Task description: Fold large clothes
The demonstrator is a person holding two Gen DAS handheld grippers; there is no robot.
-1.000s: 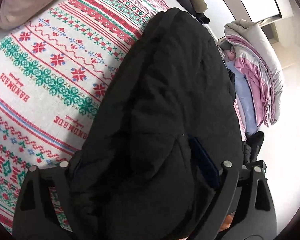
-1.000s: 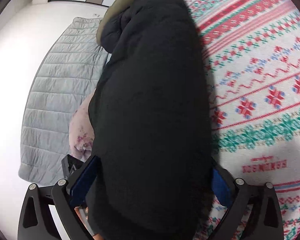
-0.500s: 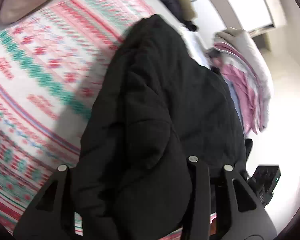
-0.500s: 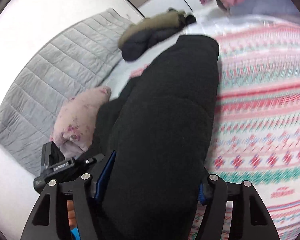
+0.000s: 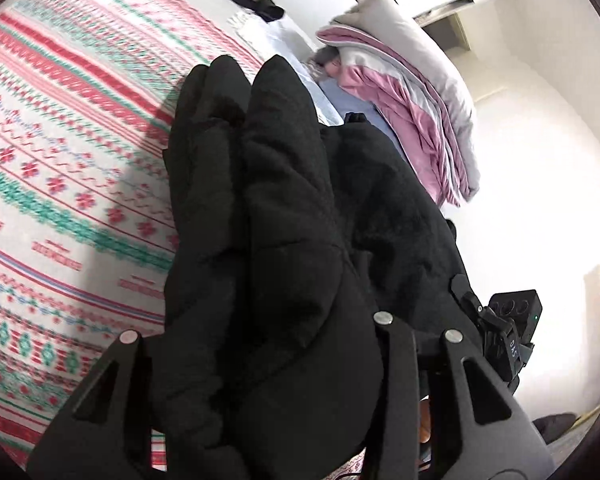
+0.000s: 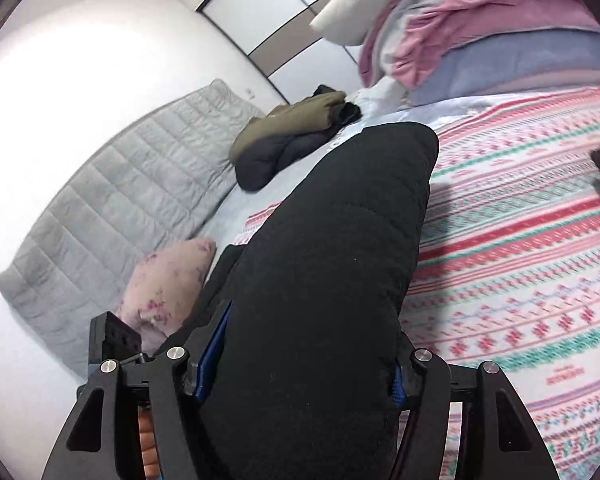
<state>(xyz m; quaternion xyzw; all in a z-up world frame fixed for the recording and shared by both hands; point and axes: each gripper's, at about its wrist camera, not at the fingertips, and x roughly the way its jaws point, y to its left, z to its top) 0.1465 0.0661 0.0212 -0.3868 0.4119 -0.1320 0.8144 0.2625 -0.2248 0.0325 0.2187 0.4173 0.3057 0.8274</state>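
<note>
The black padded coat (image 5: 284, 240) fills the middle of the left wrist view, bunched in thick folds that run from the lower centre up toward the upper middle of the frame. The left tongs (image 5: 256, 332) are clamped on a fat gather of it at the bottom of the picture, their jaws narrowed with the cloth pressed between them. Behind the coat, the bed (image 5: 60, 152) carries a white cover with red and green knitted-style bands, taking up the whole left half of the frame. At the upper right lies a heap of pink and grey bedding (image 5: 412, 92), and in the lower right the other tool's black body shows past the coat.

In the right wrist view, another long roll of the same coat (image 6: 332, 272) rises from the bottom centre toward the upper middle, its far end hanging over the patterned bed (image 6: 520, 240). The right tongs (image 6: 300, 354) grip this roll at the bottom of the frame, jaws set fairly wide around the thick padding, blue pads (image 6: 214, 344) pressed into its sides. To the left sits a pale floral pillow (image 6: 168, 284), and behind it a grey quilted blanket (image 6: 116, 200). An olive and dark bundle of clothes (image 6: 292, 132) lies in the upper middle. The picture is blurred at the far right, so the dark shape there may be more of the coat.
</note>
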